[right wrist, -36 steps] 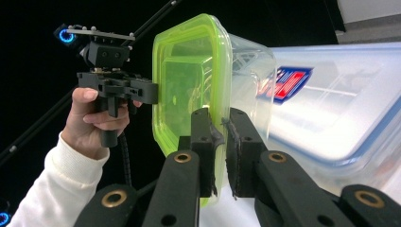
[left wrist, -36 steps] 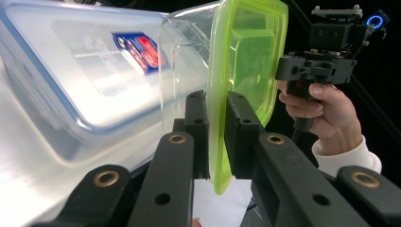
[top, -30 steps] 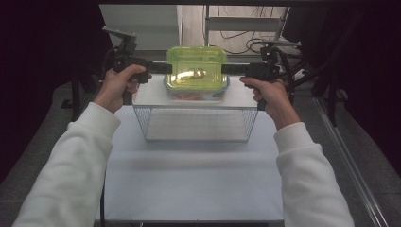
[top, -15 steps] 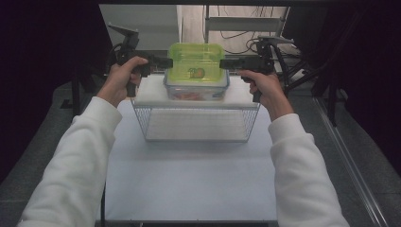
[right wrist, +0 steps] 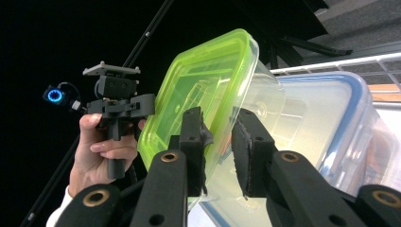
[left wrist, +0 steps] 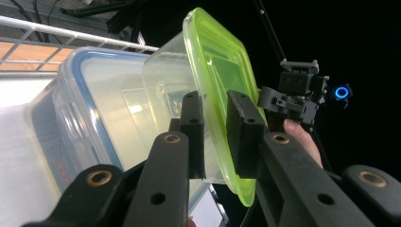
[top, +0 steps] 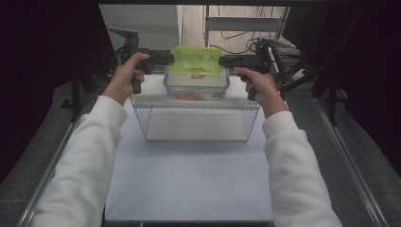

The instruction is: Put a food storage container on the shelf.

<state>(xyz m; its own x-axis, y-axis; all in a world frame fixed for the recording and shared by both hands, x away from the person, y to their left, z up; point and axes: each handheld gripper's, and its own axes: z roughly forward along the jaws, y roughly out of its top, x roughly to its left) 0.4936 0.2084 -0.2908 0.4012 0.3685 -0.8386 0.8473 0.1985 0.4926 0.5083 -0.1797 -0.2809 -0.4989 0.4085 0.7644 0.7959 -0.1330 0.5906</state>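
Green-lidded clear box (top: 196, 66) hangs between the two grippers, with its long side running from one to the other. The left gripper (top: 163, 57) pinches one short end of its rim and the right gripper (top: 226, 60) pinches the other. Right under it sits a blue-rimmed box (top: 196, 90) on the wire basket (top: 196, 124). Both arms reach out level and straight.

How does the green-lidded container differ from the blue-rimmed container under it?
The green-lidded container has a lime-green lid; the blue-rimmed container has a clear lid edged in blue. The green-lidded one is smaller and sits on top, gripped at its ends by the left tool and right tool; the blue-rimmed one is wider and rests untouched on the wire basket. Both are clear plastic with rounded corners.
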